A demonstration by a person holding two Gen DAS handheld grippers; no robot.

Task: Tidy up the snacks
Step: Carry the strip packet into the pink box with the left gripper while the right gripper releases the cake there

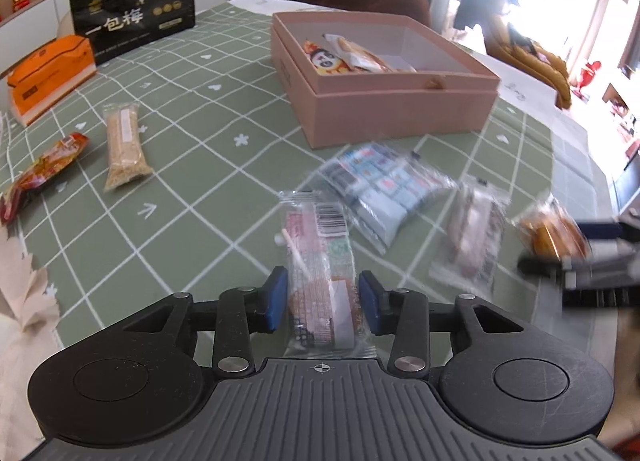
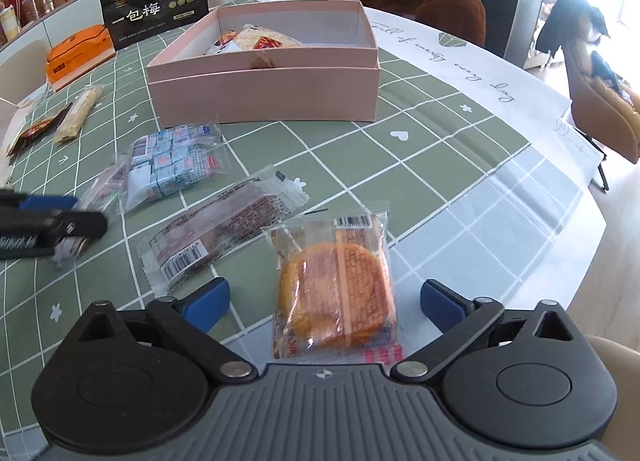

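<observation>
My left gripper is shut on a clear packet with pink print and a barcode; both blue pads touch its sides. Just above the green checked cloth, my right gripper stands open, its pads well clear of the orange round cake in a clear wrapper lying between them. A pink open box sits further back with a few snacks inside. A bag of small blue-wrapped pieces and a long brown bar lie between the grippers and the box.
A pale grain bar and a red packet lie at the left. Behind them stand an orange carton and a black bag. The table's rounded edge runs close on the right, with chairs beyond.
</observation>
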